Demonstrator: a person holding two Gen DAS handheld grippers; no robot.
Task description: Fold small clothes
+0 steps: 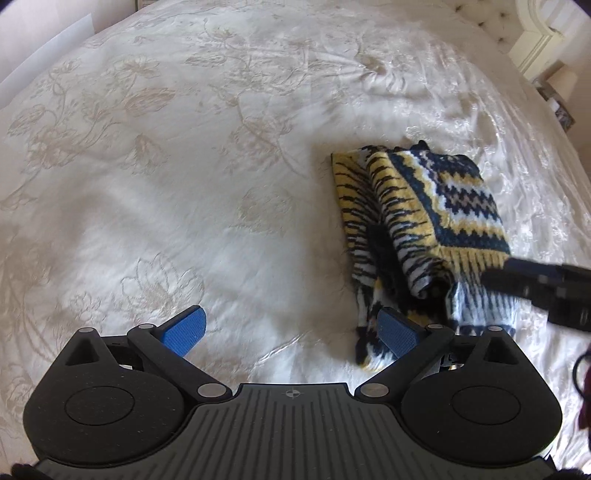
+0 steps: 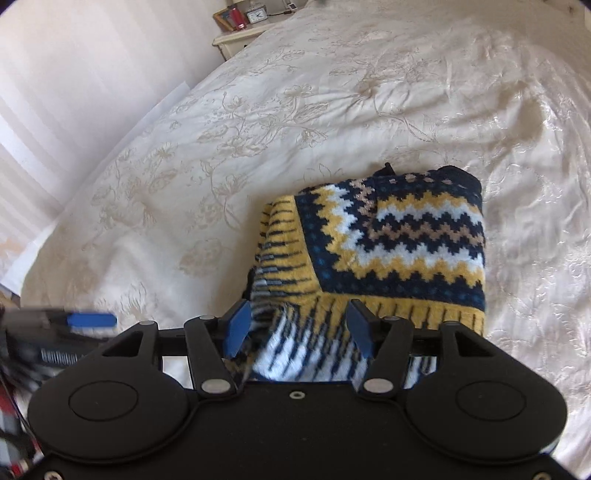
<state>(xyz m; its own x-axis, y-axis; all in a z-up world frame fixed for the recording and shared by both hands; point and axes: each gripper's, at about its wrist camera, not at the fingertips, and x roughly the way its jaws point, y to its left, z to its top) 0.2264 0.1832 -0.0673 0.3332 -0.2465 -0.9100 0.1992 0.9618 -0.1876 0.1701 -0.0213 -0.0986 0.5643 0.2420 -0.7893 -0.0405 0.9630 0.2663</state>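
A small knitted garment (image 1: 424, 221) in navy, yellow and white zigzag lies partly folded on the cream bedspread (image 1: 184, 166). It also shows in the right wrist view (image 2: 388, 240). My left gripper (image 1: 291, 332) is open and empty, with its right pad beside the garment's near left edge. My right gripper (image 2: 299, 328) is open, its blue pads either side of the garment's near edge, low over it. The right gripper also shows in the left wrist view (image 1: 535, 284) at the garment's right side. The left gripper appears blurred in the right wrist view (image 2: 74, 325).
The bedspread (image 2: 332, 92) covers a wide bed. A bedside table (image 2: 240, 37) with a clock and small items stands at the far corner. A striped wall (image 2: 74, 74) runs along the left. A tufted headboard (image 1: 491, 22) is at the far right.
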